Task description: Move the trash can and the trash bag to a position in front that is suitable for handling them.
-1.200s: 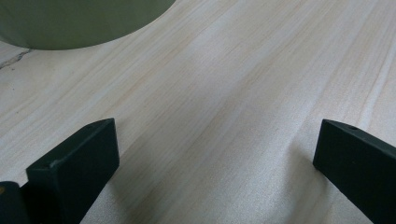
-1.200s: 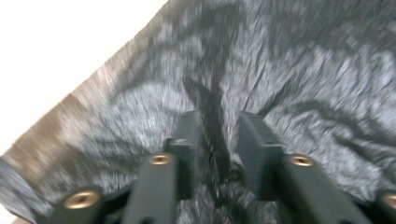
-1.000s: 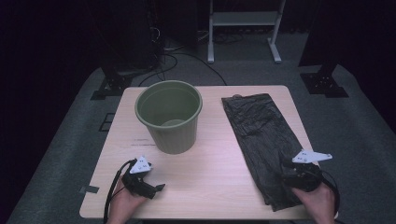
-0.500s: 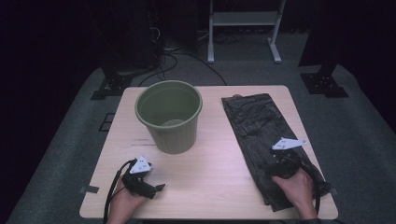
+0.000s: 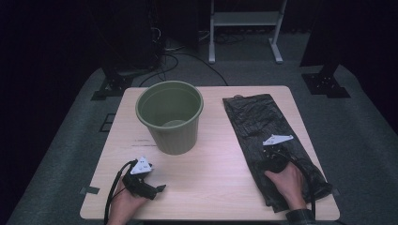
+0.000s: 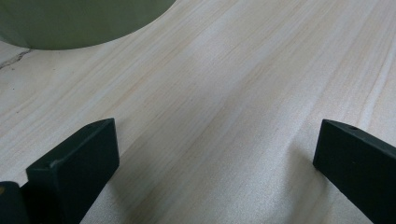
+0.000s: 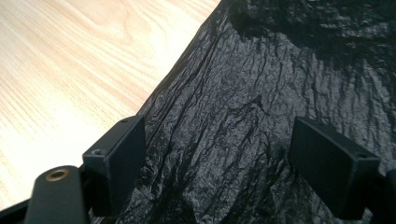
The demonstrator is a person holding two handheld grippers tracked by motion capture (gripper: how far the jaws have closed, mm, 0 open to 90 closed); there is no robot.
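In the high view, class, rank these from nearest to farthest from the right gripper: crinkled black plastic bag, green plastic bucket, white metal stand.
1. Crinkled black plastic bag, directly beneath the right gripper.
2. Green plastic bucket, leftward, mid-table.
3. White metal stand, beyond the table.

high: above, forward-down | tool views: close, probably table (image 5: 211, 183)-level

Dark studio lab: equipment stands (image 5: 324, 79), cables (image 5: 187, 56)

A pale wood table (image 5: 206, 187) stands on grey carpet (image 5: 65, 154). Behind it the room is dark. A white metal stand (image 5: 244, 28) rises at the back, black cables (image 5: 178, 56) trail across the floor, and 2 black floor brackets (image 5: 112, 86) (image 5: 326, 84) flank the table's far corners.
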